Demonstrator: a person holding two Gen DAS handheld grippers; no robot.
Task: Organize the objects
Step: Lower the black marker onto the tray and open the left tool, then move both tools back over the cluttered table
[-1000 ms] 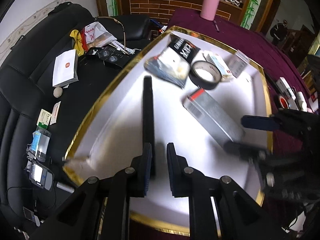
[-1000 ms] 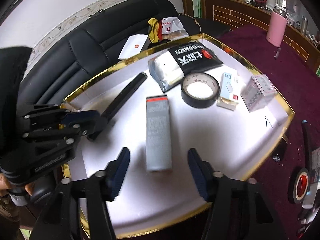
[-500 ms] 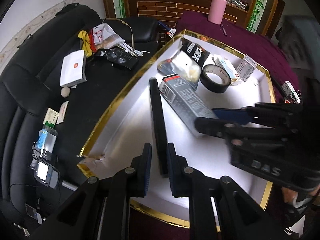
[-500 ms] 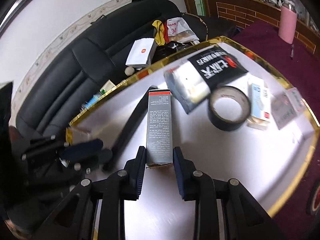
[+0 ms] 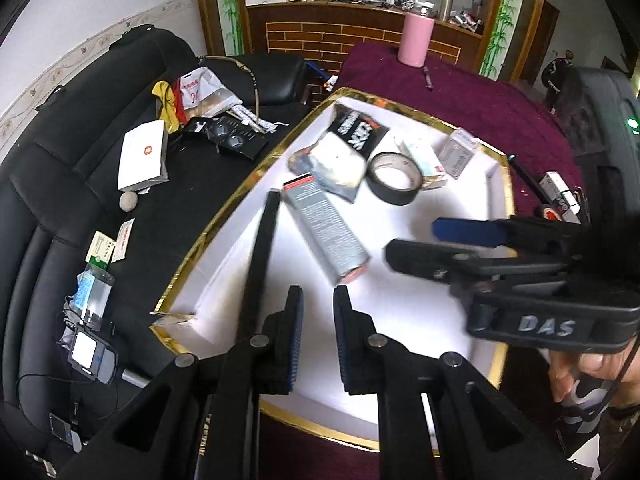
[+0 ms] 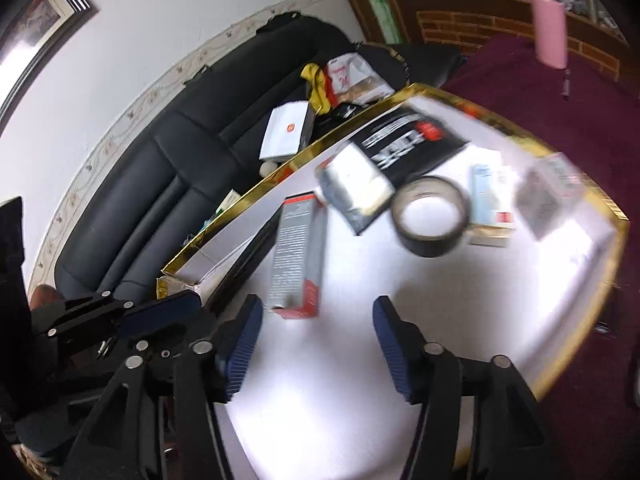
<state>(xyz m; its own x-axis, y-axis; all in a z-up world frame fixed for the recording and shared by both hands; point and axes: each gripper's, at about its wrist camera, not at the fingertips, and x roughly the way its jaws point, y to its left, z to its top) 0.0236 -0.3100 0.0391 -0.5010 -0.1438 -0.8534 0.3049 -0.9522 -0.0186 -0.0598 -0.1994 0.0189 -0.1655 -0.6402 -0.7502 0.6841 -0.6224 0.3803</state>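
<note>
In the left wrist view the left gripper sits at the bottom centre of the frame, its jaws drawn close together with only a narrow slit between them and nothing in that slit. The long black bar runs from the middle of the frame down toward the lower left and passes just left of the left jaw, outside the gap; whether it touches the jaw I cannot tell. The grey carton with red ends lies flat on the white tray, just right of the bar and above the left jaws, apart from them. Further up the tray are a black-and-silver pouch, a roll of black tape and small boxes. The right gripper enters from the right edge, its tips pointing at the carton's near end.

In the right wrist view the right gripper fills the bottom of the frame with its jaws opening, well apart. The grey carton lies just above the gap, its red end nearest the left jaw, and neither pad presses on it. The black bar lies along the carton's left side. The tape roll sits up and to the right. The picture is blurred toward the upper right.
</note>
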